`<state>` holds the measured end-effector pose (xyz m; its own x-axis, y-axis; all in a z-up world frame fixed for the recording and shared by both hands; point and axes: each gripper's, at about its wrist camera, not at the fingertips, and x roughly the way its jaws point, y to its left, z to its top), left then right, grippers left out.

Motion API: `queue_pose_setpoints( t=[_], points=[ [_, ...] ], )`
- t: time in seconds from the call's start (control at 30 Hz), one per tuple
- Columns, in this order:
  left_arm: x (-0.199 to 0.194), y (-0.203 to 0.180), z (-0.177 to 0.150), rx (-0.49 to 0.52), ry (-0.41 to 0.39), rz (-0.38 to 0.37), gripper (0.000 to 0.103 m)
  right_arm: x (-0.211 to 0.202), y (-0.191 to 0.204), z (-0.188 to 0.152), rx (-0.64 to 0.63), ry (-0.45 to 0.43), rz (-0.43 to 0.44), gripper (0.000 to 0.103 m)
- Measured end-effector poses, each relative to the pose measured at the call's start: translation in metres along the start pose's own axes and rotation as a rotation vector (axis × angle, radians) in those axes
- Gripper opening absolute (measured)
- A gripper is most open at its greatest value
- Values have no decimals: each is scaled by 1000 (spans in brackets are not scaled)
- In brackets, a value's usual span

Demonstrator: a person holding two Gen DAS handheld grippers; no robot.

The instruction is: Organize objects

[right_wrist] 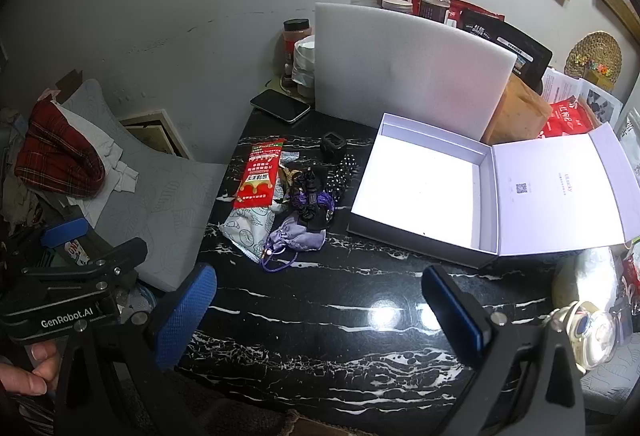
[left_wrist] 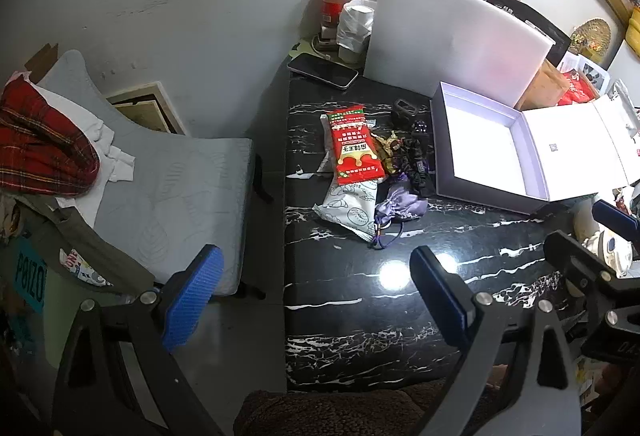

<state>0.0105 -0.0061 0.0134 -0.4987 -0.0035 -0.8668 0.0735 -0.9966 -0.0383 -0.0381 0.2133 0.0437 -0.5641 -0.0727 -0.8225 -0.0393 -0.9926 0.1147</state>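
Both the left gripper point(left_wrist: 316, 296) and right gripper point(right_wrist: 320, 308) hover spread and empty above a black marble table point(right_wrist: 360, 336), where a pile of snack packets point(right_wrist: 260, 176) and pouches beside the open white box point(right_wrist: 420, 192) could slide or snag by a drawstring.

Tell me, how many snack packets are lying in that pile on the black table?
2 that I can make out: a red packet on top, and a white printed packet partly under it, sticking out toward the near edge. Smaller wrappers may be hidden in the clutter beside them.
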Motion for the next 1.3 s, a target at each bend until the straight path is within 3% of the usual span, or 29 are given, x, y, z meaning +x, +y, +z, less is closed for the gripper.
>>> queue_pose_setpoints(
  t=[1.3],
  points=[
    [-12, 7, -14, -71, -19, 46, 94, -8, 4, -3, 50, -15, -18, 102]
  ],
)
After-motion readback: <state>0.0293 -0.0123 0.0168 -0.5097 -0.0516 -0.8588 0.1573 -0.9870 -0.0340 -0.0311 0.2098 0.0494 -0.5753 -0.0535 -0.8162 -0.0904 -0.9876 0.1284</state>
